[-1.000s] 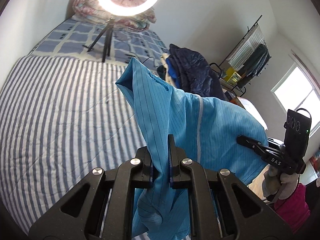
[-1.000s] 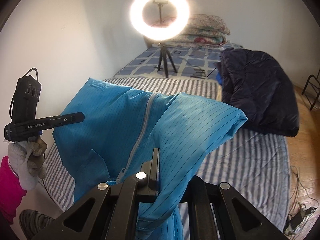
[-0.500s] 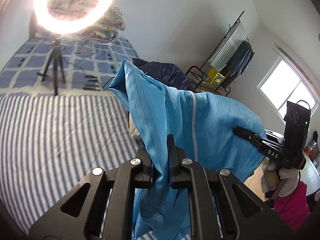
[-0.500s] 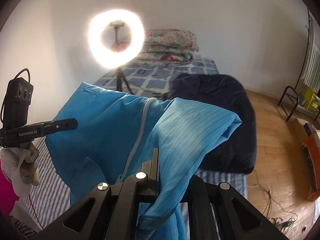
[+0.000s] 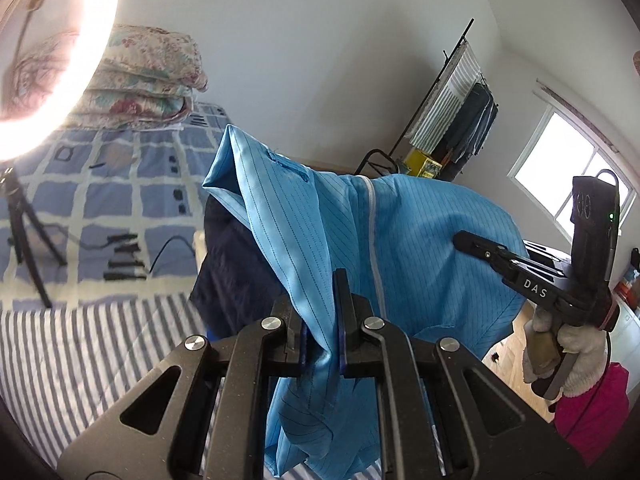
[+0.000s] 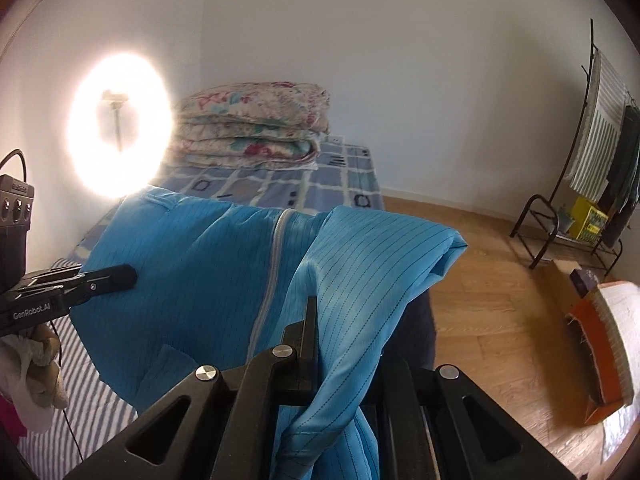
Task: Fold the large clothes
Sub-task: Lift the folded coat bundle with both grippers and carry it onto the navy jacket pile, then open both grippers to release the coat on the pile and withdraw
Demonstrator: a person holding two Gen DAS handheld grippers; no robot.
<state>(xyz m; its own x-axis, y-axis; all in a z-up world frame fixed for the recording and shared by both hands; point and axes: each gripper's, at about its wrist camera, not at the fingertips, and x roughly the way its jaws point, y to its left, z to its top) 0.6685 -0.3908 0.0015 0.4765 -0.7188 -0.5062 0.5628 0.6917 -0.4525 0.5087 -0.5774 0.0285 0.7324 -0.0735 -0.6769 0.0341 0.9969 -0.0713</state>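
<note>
The left gripper point(image 5: 320, 320) is clenched on a fold of the blue garment point(image 5: 420, 248), and the right gripper point(image 6: 316, 336) pinches another fold of it. The garment hangs spread between the two, lifted clear above the striped bed point(image 5: 80, 344). A dark jacket point(image 5: 228, 276) lies on the bed beneath the garment. Folded floral quilts point(image 6: 256, 132) sit at the bed's far end, beside a glowing ring light point(image 6: 120, 128).

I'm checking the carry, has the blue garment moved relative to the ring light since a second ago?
Yes. In the left wrist view, the blue garment has swung rightward: the ring light that stood above it now sits at the left edge.
</note>
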